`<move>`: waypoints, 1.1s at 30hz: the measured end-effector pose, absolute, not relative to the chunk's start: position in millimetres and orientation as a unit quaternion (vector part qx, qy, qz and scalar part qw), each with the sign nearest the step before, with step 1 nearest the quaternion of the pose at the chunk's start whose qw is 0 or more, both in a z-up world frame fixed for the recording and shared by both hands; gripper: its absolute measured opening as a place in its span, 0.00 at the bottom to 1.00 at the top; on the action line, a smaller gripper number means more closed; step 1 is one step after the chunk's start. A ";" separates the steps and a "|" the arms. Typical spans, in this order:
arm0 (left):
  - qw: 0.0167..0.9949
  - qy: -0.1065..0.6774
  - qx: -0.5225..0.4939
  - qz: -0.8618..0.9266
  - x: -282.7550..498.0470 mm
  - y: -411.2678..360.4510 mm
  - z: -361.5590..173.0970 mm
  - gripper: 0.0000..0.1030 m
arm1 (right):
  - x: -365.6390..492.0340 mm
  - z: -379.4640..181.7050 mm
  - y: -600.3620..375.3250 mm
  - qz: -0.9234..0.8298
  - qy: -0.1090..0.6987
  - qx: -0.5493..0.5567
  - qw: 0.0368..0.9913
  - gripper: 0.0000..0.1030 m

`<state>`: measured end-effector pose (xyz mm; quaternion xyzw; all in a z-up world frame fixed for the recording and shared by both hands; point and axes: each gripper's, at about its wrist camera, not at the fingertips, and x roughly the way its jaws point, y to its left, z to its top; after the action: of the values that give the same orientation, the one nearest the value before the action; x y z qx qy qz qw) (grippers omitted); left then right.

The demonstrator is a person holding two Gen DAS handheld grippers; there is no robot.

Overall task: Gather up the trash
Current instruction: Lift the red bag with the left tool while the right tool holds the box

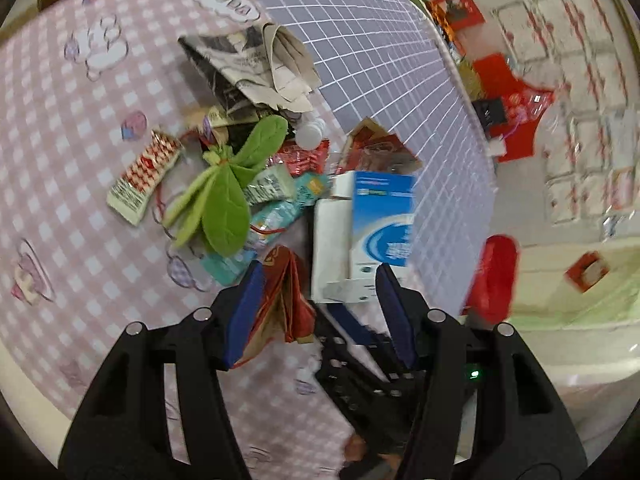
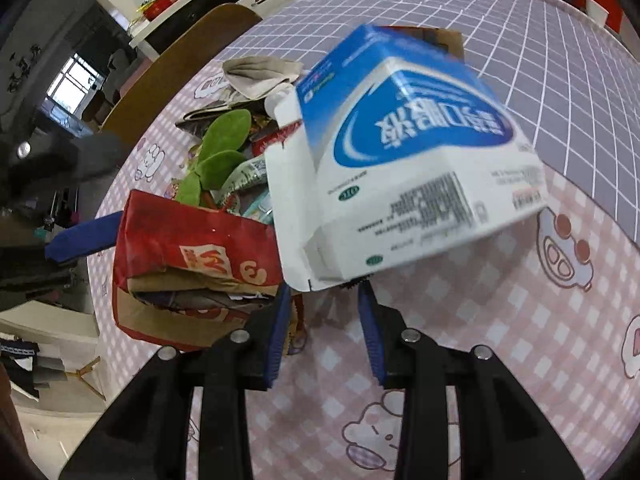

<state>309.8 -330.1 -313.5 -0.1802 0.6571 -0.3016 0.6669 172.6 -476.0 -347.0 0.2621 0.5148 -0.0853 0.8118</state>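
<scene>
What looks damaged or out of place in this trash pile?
The blue-and-white carton sits tilted, its end flap hanging open, by the right gripper. The red paper bag beside it is crumpled flat. A green plush leaf, no wrapper, lies among the wrappers, and a folded newspaper lies behind them.

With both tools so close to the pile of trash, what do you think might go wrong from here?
1. The blue and white box looks blurred and tilted above the right tool, outside its pads; it may tumble away.
2. The red paper bag lies against one pad of the left tool, ungripped, and may slide off.
</scene>
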 end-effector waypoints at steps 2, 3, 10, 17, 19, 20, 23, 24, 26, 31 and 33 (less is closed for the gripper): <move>0.688 0.659 -0.159 -0.260 311.3 -326.0 -312.5 0.54 | 171.9 -346.9 -476.2 -0.075 0.510 0.270 0.813 0.34; 0.707 0.649 -0.141 -0.244 310.5 -324.9 -309.6 0.55 | 171.1 -346.9 -475.8 -0.073 0.512 0.271 0.812 0.34; 0.715 0.657 -0.097 -0.219 309.3 -321.4 -326.8 0.57 | 134.6 -353.3 -508.3 -0.089 0.470 0.396 0.784 0.49; 0.712 0.666 -0.091 -0.203 310.9 -309.8 -349.6 0.58 | 123.5 -355.2 -546.9 -0.086 0.380 0.530 0.753 0.53; 0.711 0.666 -0.093 -0.205 310.4 -310.8 -353.3 0.58 | 126.2 -361.7 -556.1 -0.083 0.352 0.573 0.735 0.53; 0.711 0.667 -0.089 -0.205 309.4 -312.6 -354.9 0.58 | 125.0 -363.6 -558.7 -0.083 0.338 0.594 0.725 0.53; 0.709 0.669 -0.087 -0.203 308.5 -312.0 -361.9 0.59 | 120.8 -372.5 -571.8 -0.080 0.291 0.652 0.696 0.53; 0.709 0.669 -0.090 -0.202 308.1 -312.6 -363.1 0.59 | 122.4 -373.3 -574.0 -0.079 0.285 0.660 0.691 0.53; 0.709 0.669 -0.090 -0.202 308.2 -311.0 -363.8 0.59 | 129.0 -377.5 -575.2 -0.076 0.275 0.675 0.680 0.51; 0.707 0.670 -0.090 -0.206 304.8 -303.5 -361.7 0.59 | 143.7 -383.1 -578.5 -0.060 0.274 0.686 0.671 0.25; 0.710 0.668 -0.083 -0.208 300.9 -297.9 -356.4 0.59 | 150.1 -369.6 -577.9 -0.054 0.279 0.665 0.691 0.20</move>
<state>300.9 -297.9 -356.4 -0.0831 0.6677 -0.2084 0.7098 150.1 -577.9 -369.6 0.6650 0.2789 -0.0538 0.6907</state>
